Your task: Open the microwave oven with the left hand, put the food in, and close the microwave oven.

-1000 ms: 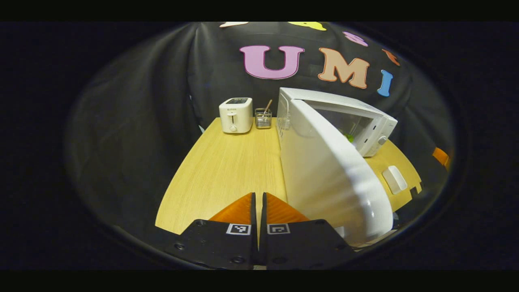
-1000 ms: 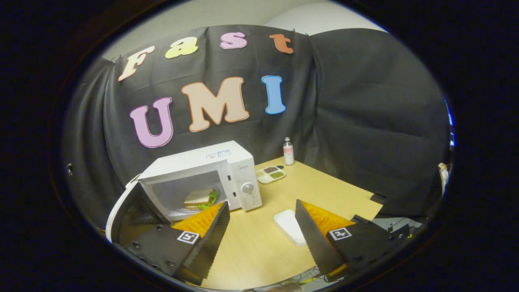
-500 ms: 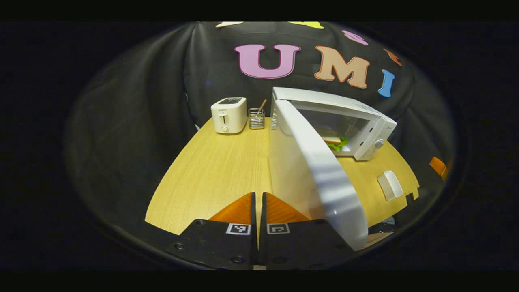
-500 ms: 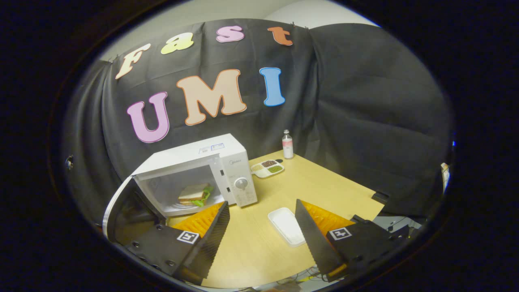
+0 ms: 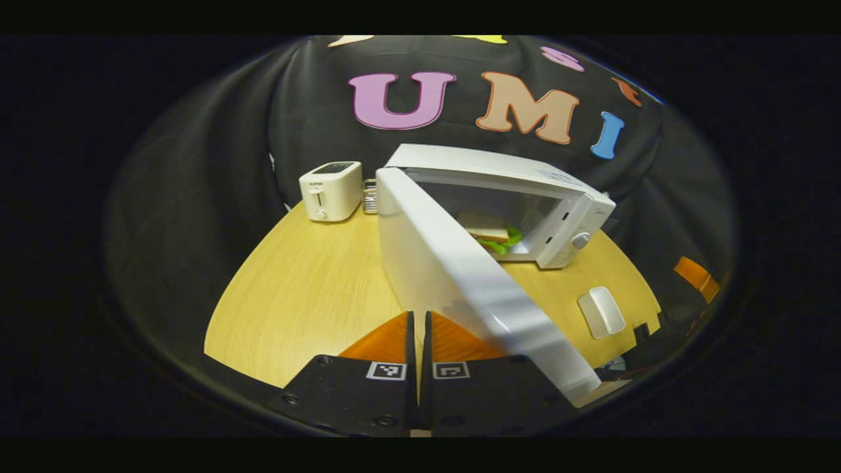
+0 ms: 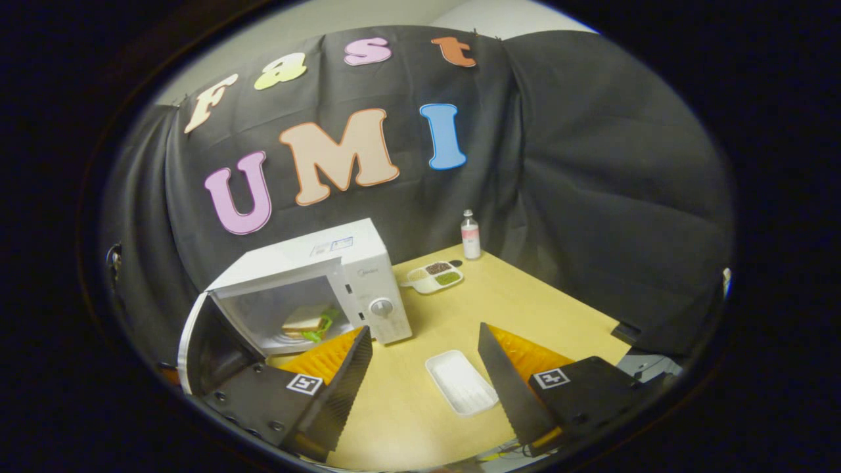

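Right gripper view: sandwich (image 6: pixel 303 322) inside microwave (image 6: pixel 341 276), door (image 6: pixel 197 341) ajar.

The microwave (image 5: pixel 565 217) and its door (image 5: pixel 460 276) are white. Inside, the sandwich (image 5: pixel 489 231) shows pale bread with green leaves. The bench (image 5: pixel 309 295) is light wood-grain yellow. The toaster (image 5: pixel 330 190) is cream, the tray (image 6: pixel 461 382) white, the bottle (image 6: pixel 470 235) clear with a pink label.
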Action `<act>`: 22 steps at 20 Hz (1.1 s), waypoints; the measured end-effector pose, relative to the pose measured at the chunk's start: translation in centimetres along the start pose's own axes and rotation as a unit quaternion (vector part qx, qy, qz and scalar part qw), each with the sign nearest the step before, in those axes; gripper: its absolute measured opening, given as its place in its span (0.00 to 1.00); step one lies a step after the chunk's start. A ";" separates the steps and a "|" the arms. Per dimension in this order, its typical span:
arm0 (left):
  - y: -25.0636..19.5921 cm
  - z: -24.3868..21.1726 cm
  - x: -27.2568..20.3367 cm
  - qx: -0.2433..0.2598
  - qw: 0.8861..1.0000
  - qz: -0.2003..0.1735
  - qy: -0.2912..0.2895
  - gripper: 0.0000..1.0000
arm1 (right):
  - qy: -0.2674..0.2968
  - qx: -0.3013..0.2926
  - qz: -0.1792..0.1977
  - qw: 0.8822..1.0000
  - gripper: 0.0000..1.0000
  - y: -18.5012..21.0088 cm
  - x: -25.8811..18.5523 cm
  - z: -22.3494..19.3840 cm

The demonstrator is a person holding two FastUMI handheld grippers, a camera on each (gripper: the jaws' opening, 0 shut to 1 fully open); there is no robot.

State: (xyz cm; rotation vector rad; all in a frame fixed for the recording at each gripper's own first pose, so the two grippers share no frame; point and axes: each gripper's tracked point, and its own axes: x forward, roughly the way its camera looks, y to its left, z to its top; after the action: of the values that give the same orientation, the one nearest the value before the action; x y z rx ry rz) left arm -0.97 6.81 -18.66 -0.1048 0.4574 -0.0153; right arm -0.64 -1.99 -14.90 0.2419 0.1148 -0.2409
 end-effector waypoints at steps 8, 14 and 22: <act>-5.3 1.6 1.9 0.001 1.000 -0.017 -0.013 0.01 | -0.010 -0.009 0.007 1.000 0.92 -2.8 2.6 1.9; -9.4 3.0 3.2 0.007 0.999 -0.034 -0.032 0.00 | -0.020 -0.024 0.023 0.999 0.91 -4.0 3.9 3.0; -14.2 5.1 6.2 0.008 0.997 -0.057 -0.058 0.01 | -0.037 -0.024 0.030 0.999 0.92 -5.8 4.7 4.3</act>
State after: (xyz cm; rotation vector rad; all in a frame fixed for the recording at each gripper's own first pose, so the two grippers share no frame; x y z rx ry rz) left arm 6.98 -7.01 -15.39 -0.1149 0.3347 -0.1240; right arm 2.81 -9.52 -12.72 0.1892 0.0405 -0.1870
